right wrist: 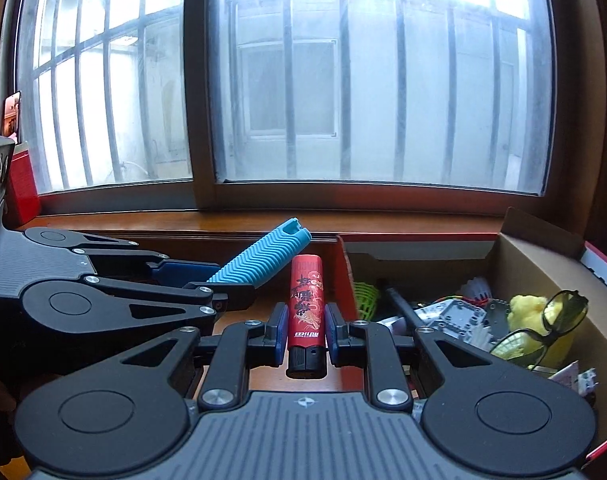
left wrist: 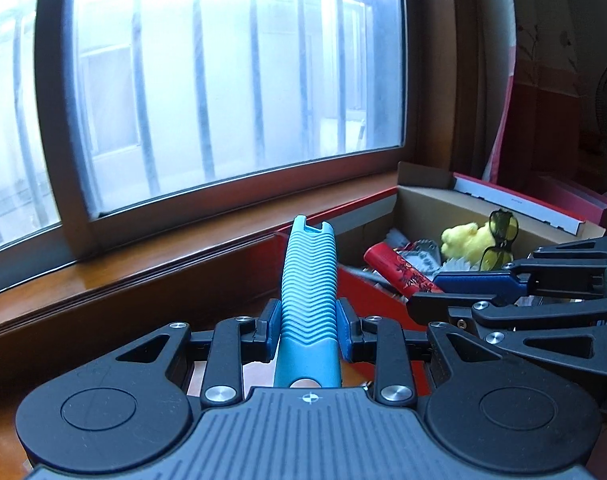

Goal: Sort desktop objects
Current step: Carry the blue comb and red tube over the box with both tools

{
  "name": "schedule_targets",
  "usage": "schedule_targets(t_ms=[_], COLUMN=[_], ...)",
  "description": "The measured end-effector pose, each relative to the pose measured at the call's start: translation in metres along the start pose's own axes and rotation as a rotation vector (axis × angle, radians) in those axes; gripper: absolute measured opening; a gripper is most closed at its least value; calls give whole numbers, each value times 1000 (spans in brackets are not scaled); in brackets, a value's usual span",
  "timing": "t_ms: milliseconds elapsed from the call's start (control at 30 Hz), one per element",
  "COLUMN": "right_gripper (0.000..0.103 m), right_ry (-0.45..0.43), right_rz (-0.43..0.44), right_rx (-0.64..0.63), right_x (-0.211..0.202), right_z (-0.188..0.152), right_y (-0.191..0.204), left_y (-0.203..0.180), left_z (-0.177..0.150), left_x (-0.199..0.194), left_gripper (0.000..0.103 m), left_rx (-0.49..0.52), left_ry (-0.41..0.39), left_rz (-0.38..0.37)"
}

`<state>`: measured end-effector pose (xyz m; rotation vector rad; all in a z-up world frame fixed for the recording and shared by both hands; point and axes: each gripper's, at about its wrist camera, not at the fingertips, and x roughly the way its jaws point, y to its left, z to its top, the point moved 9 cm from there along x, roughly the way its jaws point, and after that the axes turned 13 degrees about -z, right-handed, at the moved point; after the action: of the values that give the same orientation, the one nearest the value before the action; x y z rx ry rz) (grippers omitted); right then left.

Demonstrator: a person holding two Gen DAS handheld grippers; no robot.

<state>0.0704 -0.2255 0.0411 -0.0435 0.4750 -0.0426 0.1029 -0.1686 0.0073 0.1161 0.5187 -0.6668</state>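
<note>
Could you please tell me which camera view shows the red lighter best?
The right wrist view: the red lighter stands centred between the right gripper's pads, its printing and black end visible. The left wrist view shows it only from the side, partly hidden.

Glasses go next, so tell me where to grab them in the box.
Take the glasses by the top of the frame, from above. They lean upright against the yellow plush toy in the cardboard box, rim uppermost; lenses and folded arms seem awkward to pinch.
</note>
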Motion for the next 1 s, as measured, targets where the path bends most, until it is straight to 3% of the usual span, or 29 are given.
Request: schedule_targets(t_ms=[600,1000], right_gripper=[21,21], right_ry=[-22,-13], right_rz=[-66,-128], right_rx=[46,90], right_x=[4,6], right_z=[-1,-8], right_y=[-81,-132], left_y=[-62,-91], left_z=[32,41], left_x=[48,80], left_gripper=[30,30], left_rx=[54,85], left_ry=[-29,-8], left_rz=[-49,-96])
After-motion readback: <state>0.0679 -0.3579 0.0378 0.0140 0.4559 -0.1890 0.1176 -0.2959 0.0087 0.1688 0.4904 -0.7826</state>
